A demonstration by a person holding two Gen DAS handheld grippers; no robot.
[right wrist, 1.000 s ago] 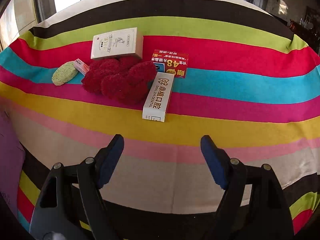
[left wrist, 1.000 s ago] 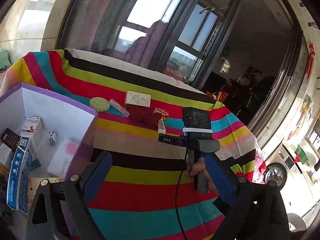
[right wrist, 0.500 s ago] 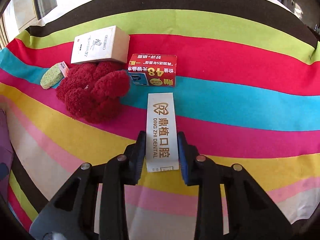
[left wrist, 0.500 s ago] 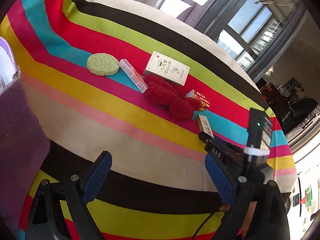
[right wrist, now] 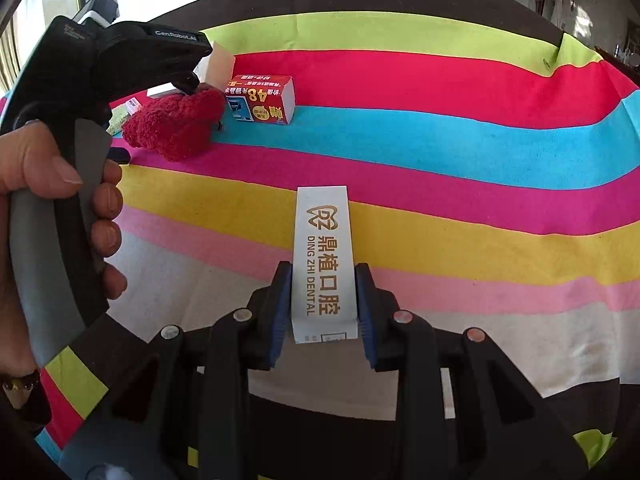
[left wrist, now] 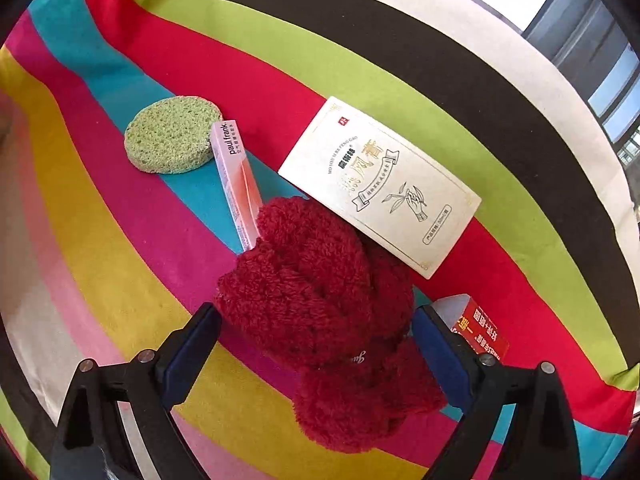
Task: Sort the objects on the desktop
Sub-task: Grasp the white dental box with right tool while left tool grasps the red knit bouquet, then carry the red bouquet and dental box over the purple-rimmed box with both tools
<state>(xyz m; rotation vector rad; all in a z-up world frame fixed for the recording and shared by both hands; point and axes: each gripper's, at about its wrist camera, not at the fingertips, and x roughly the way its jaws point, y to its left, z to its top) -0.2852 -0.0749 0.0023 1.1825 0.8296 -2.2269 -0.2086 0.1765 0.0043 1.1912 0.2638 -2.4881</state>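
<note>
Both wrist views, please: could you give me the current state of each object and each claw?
Left claw: open, straddling the red fluffy cloth, not closed on it.
Right claw: shut on the white dental box.
Red fluffy cloth: bunched on the striped tablecloth.
Green sponge: lying flat.
Pink paul frank box: lying flat.
Cream box: lying flat.
Red 48 box: lying closed.

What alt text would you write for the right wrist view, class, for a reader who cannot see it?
The right gripper is shut on a white dental box, holding it above a striped tablecloth. Far left, a hand holds the left gripper at a red fluffy cloth, beside a red box.
</note>
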